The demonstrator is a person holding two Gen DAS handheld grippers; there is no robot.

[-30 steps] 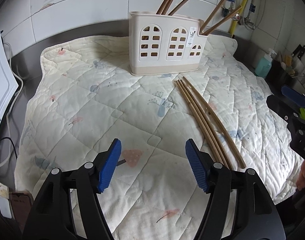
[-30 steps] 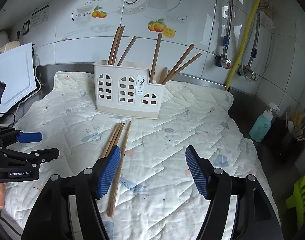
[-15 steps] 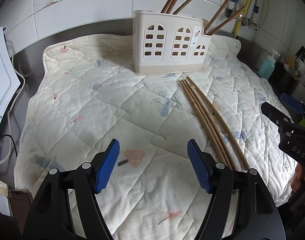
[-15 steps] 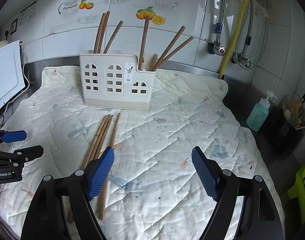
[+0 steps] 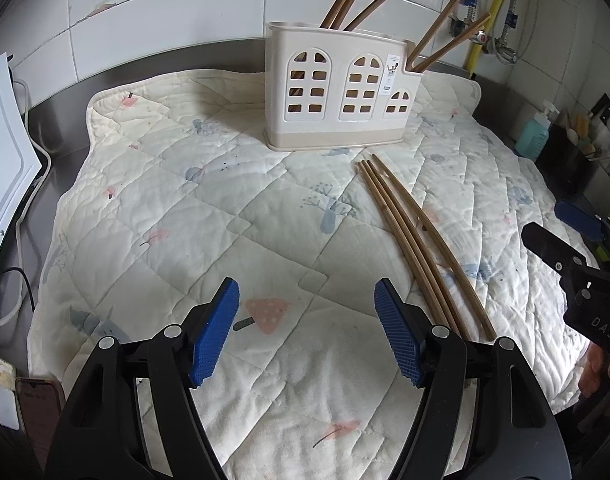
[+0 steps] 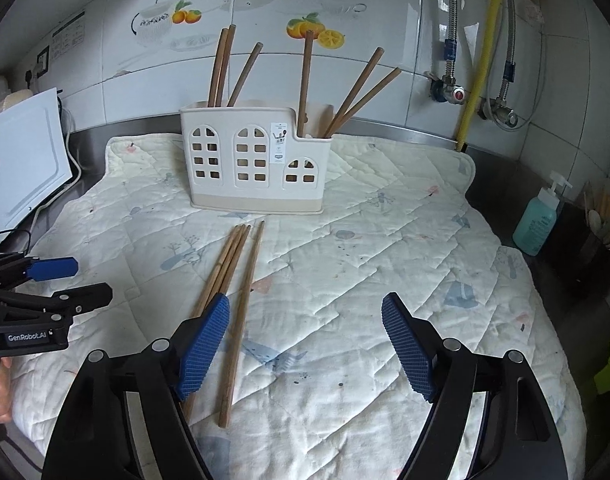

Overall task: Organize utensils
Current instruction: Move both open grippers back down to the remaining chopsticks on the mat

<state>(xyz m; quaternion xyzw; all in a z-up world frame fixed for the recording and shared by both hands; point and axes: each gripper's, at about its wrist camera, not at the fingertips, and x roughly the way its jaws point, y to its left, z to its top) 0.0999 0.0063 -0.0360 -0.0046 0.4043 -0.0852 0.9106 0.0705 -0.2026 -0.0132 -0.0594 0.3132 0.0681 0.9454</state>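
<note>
A cream utensil holder (image 5: 337, 92) with arched cut-outs stands at the back of a quilted mat (image 5: 177, 216); it also shows in the right wrist view (image 6: 257, 168). Several brown chopsticks stand in it. Several loose chopsticks (image 5: 421, 248) lie on the mat in front of it, also in the right wrist view (image 6: 233, 300). My left gripper (image 5: 307, 330) is open and empty, low over the mat, left of the loose chopsticks. My right gripper (image 6: 305, 350) is open and empty, its left finger over their near ends.
A white board (image 6: 25, 160) and cables lie at the left of the steel counter. A teal soap bottle (image 6: 541, 220) and a dark pot of utensils (image 6: 597, 248) stand at the right. Pipes and a yellow hose (image 6: 481, 52) run along the tiled wall.
Both grippers stayed open. The left view has shifted a little, with the holder now more to the right. The right gripper first moved right, then back left and slightly nearer the holder.
</note>
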